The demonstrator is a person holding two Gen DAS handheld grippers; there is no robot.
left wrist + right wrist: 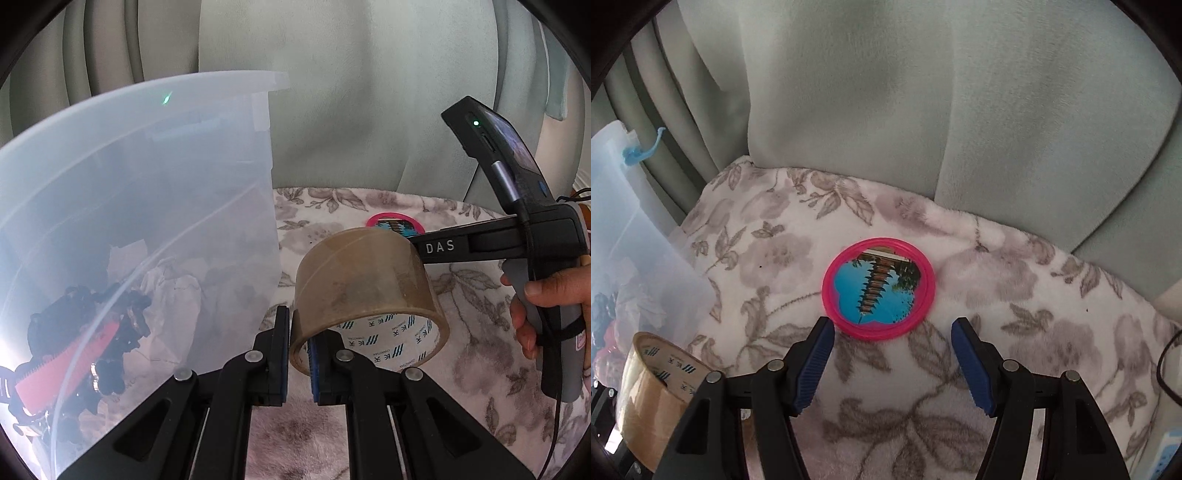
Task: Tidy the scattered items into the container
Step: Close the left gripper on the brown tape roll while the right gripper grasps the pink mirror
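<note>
- The left gripper (299,347) was clenched on the tape roll's (365,291) wall, just right of the container (155,192); the next move looked like lifting it over the rim.
- The right gripper (892,363) stood released, near the pink mirror (879,288) on the blanket (1034,295).

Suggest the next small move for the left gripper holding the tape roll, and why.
Probably lift the tape roll leftward over the clear container rim. The left gripper pinches the roll's wall beside the container, whose rim stands higher; the open right gripper faces the pink disc.
</note>
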